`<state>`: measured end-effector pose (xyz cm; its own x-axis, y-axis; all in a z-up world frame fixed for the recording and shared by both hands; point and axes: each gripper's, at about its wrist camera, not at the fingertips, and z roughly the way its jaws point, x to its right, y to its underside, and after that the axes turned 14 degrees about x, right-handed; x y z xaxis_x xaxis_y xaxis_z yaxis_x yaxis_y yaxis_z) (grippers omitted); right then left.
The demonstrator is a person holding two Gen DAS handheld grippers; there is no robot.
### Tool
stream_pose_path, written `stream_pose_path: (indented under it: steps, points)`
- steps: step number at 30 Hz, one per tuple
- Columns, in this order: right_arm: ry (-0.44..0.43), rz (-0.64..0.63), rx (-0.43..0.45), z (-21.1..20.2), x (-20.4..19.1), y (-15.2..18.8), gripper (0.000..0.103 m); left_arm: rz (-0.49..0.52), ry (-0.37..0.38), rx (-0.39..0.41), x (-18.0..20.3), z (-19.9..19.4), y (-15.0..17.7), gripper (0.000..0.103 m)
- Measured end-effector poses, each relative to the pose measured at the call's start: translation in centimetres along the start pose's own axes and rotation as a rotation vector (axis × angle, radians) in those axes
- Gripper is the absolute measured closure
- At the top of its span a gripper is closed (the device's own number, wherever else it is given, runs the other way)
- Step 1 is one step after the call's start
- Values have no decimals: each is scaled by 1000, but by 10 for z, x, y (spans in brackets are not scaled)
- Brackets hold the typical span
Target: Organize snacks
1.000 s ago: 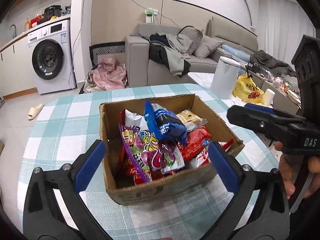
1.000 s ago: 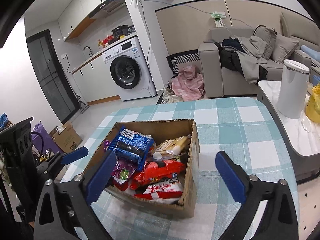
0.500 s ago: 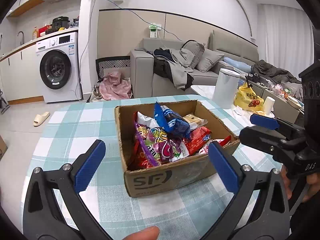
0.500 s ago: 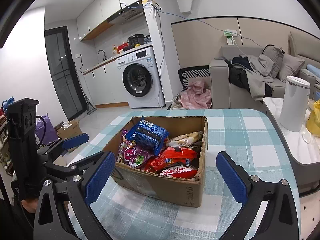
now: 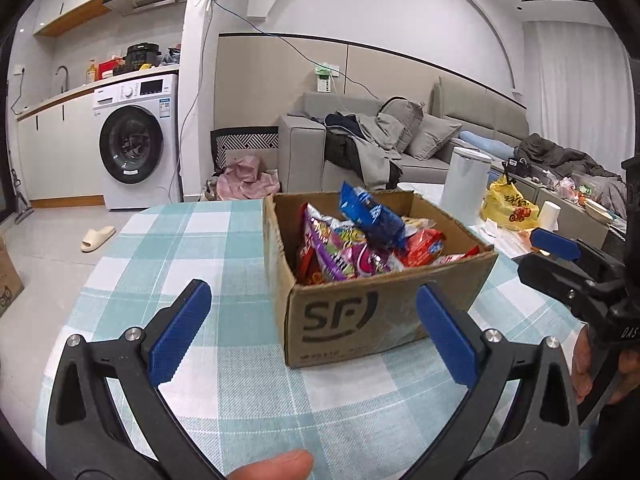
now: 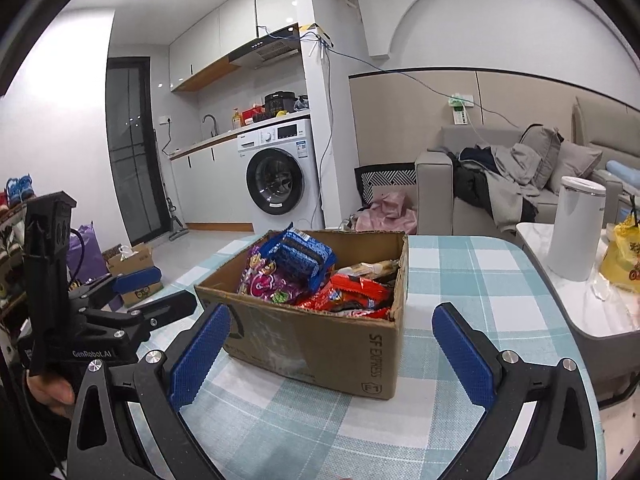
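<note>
A brown cardboard box (image 5: 352,316) marked SF stands on the checked table; it also shows in the right wrist view (image 6: 320,344). It holds several snack packs: a blue pack (image 5: 370,216) on top, a purple pack (image 5: 344,252) and red packs (image 6: 348,294). My left gripper (image 5: 312,332) is open and empty, low in front of the box's near left corner. My right gripper (image 6: 332,352) is open and empty, low in front of the box's near wall. Each gripper shows at the edge of the other's view.
The teal and white checked tablecloth (image 5: 192,248) covers the table. A white canister (image 6: 576,228) and a yellow bag (image 5: 508,206) sit on a white side table to the right. A sofa (image 5: 400,148) and a washing machine (image 5: 136,140) stand behind.
Both grippers have drawn back and dropped low, from above the box to table level in front of it. Both stay open and empty. The box has not moved.
</note>
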<state>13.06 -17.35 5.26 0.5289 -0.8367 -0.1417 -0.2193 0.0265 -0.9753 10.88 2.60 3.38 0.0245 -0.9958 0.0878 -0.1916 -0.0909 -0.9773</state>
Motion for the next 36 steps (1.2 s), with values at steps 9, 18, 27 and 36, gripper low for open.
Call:
stream_pose_path:
  steps: [9, 18, 27, 36]
  points:
    - [-3, -32, 22, 3, -6, 19, 0, 10, -22, 26, -5, 0, 22, 1]
    - [-7, -41, 37, 4, -8, 30, 0, 20, -26, 26, -2, 5, 28, 1]
    - [-3, -18, 52, 4, -3, 30, 0, 27, -26, 31, -1, 7, 27, 1]
    - [-8, -27, 51, 4, -4, 30, 0, 29, -26, 32, 0, 7, 28, 1]
